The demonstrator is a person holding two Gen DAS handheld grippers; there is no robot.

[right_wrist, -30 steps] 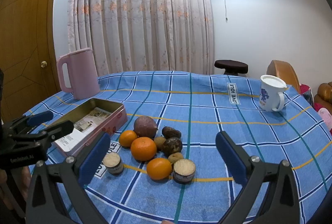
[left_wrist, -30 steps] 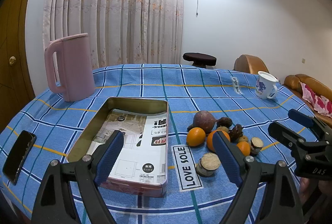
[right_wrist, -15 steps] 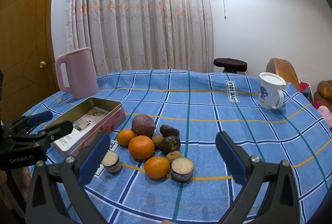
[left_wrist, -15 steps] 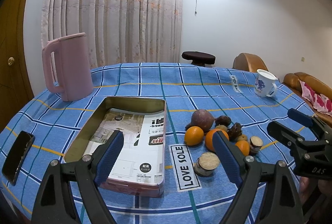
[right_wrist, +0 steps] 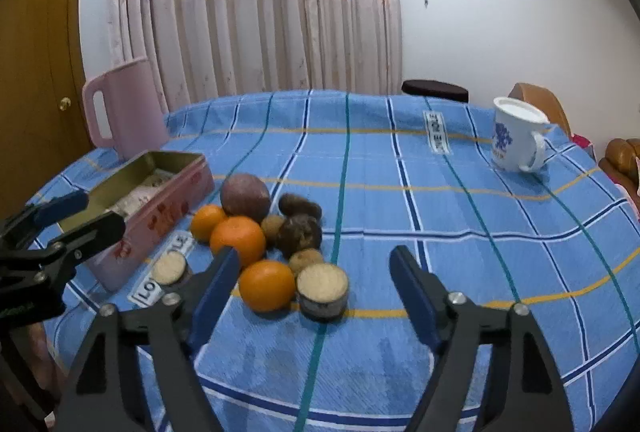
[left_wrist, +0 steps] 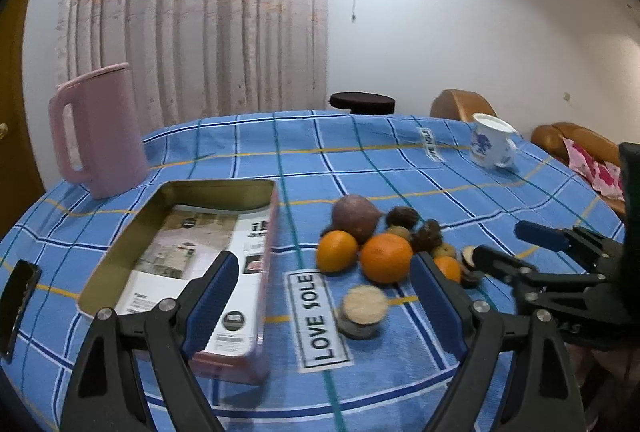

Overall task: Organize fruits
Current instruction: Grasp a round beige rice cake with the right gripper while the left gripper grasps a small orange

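Note:
A pile of fruit lies on the blue checked tablecloth: three oranges (right_wrist: 267, 284), a purple round fruit (right_wrist: 245, 195), several small dark and brown fruits (right_wrist: 299, 234) and two cut pieces with pale round faces (right_wrist: 322, 289). An open pink tin (left_wrist: 188, 252) lined with printed paper lies left of the pile (left_wrist: 386, 258). My left gripper (left_wrist: 322, 278) is open and empty, hovering near the tin and the pile. My right gripper (right_wrist: 314, 270) is open and empty, just in front of the nearest orange and cut piece.
A pink jug (left_wrist: 98, 129) stands at the back left. A white mug with blue print (right_wrist: 516, 135) stands at the back right. A dark phone (left_wrist: 18, 296) lies near the table's left edge. A sofa (left_wrist: 576, 147) and a stool (left_wrist: 362, 101) stand beyond the table.
Both grippers have moved forward and lower toward the fruit pile, which now looks larger and nearer. The right gripper's jaws have narrowed somewhat. Nothing on the table has moved.

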